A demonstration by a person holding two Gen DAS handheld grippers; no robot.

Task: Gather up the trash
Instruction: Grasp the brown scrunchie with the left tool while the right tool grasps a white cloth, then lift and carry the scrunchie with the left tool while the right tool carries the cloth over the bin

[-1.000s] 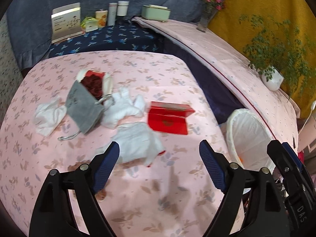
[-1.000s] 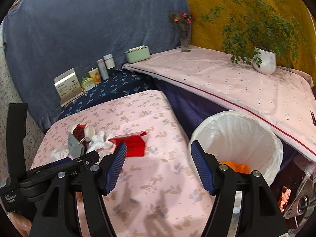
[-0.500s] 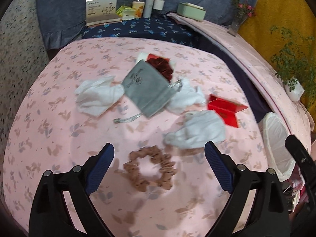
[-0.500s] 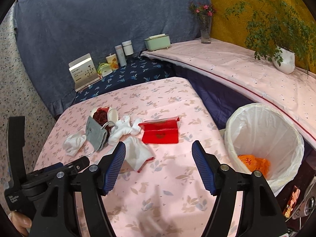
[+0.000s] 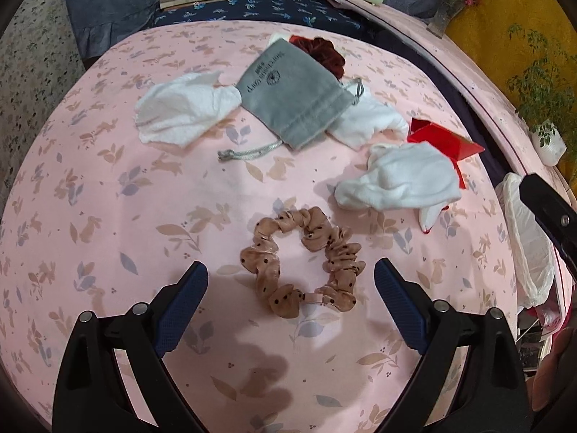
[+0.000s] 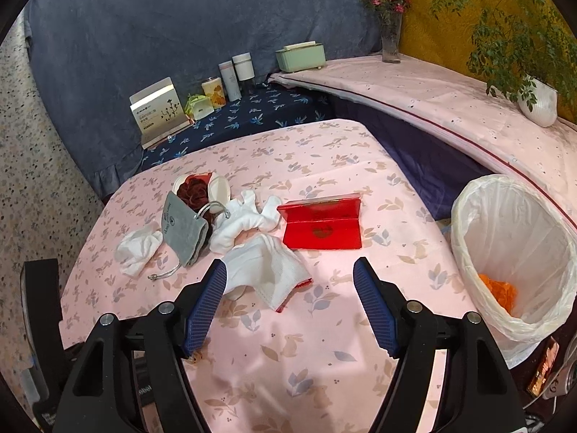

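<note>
Right now your left gripper (image 5: pixel 290 281) hangs over the pink floral tablecloth (image 5: pixel 108 216) with its jaws spread wide and nothing pressed between them; a tan dotted scrunchie (image 5: pixel 301 259) lies flat on the cloth in the gap, touching neither pad; beyond it sits a crumpled white tissue (image 5: pixel 400 180), partly covering a red folded card (image 5: pixel 445 140); further back a grey drawstring pouch (image 5: pixel 295 97) rests between two more white tissue wads, one on its left (image 5: pixel 184 108) and one tucked under its right edge (image 5: pixel 371 122), with a dark red scrunchie (image 5: pixel 326 56) just behind the pouch; your right gripper (image 6: pixel 290 278) has its jaws opening and holds nothing; the nearest tissue (image 6: pixel 267 270) lies on the cloth just ahead of its left finger, apart from the pads; the white-lined trash bin (image 6: pixel 468 213) stands beside the table on the right, with something orange (image 6: pixel 497 288) at its bottom
</note>
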